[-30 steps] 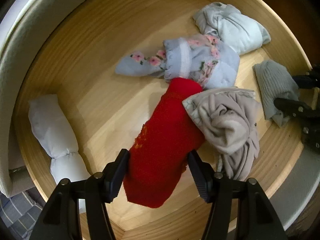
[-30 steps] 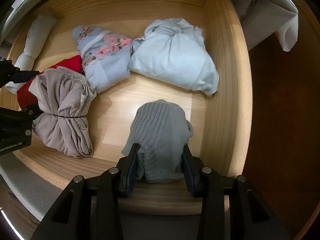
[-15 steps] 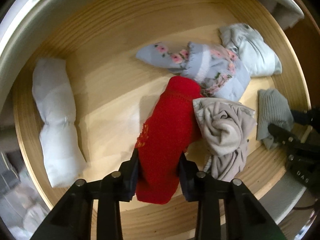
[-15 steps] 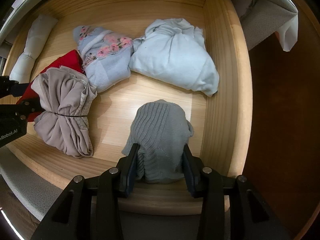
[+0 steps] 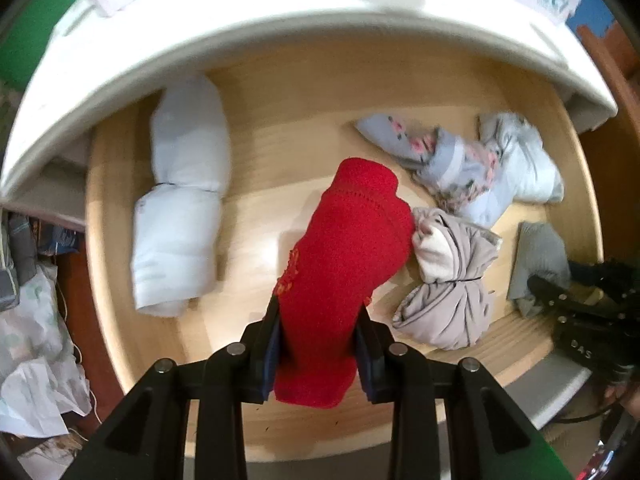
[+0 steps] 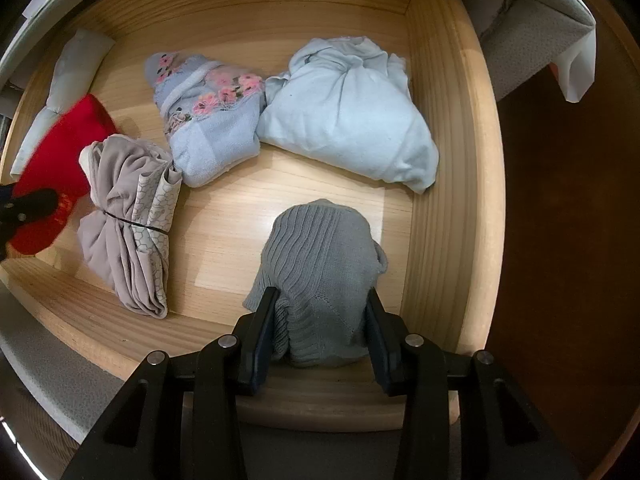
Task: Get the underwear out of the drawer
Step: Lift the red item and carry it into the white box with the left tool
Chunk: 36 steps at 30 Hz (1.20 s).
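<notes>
Underwear: red piece (image 5: 344, 264) and grey piece (image 6: 320, 264) clamped between jaws.

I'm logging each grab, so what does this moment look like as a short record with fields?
left tongs: closing on the red bundle, pads pressing its sides
right tongs: shut on the grey ribbed bundle
drawer: open, light wood
loose in drawer: white roll, floral bundle, pale blue bundle, beige tied bundle

Colours in the pale wooden drawer (image 6: 448, 152)
Red roll (image 5: 344, 256); grey ribbed roll (image 6: 320, 264); pink-flowered blue roll (image 6: 208, 120); beige bundle (image 6: 128, 216).
</notes>
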Each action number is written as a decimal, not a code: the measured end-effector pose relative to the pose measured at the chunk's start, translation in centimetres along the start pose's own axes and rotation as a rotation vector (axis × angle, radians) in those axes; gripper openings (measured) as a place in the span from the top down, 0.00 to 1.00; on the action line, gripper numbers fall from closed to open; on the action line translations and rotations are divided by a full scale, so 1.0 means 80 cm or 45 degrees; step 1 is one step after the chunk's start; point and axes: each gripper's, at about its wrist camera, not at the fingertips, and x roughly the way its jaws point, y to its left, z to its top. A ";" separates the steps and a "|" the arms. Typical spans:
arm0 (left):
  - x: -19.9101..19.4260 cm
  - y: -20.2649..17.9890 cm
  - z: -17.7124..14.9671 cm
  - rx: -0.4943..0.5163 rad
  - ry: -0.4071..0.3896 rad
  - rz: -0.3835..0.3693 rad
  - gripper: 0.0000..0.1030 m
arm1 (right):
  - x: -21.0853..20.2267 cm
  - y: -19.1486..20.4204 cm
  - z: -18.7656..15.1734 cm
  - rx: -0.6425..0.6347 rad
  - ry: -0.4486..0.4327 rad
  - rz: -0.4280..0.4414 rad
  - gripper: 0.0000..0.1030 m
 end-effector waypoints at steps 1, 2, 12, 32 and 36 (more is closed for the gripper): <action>-0.005 0.004 -0.003 -0.013 -0.015 -0.006 0.69 | 0.000 0.000 0.001 0.000 0.000 0.000 0.62; -0.009 0.006 -0.006 -0.025 -0.026 -0.013 0.69 | 0.000 0.000 0.001 -0.001 0.000 0.000 0.62; -0.078 0.022 -0.025 -0.065 -0.132 -0.043 0.69 | 0.000 0.000 0.004 -0.001 0.002 -0.001 0.62; -0.310 0.048 0.013 -0.102 -0.635 -0.072 0.69 | 0.001 0.000 0.009 0.002 0.003 -0.001 0.63; -0.337 0.050 0.053 -0.130 -0.696 -0.015 0.69 | 0.001 0.000 0.009 0.002 0.003 -0.001 0.63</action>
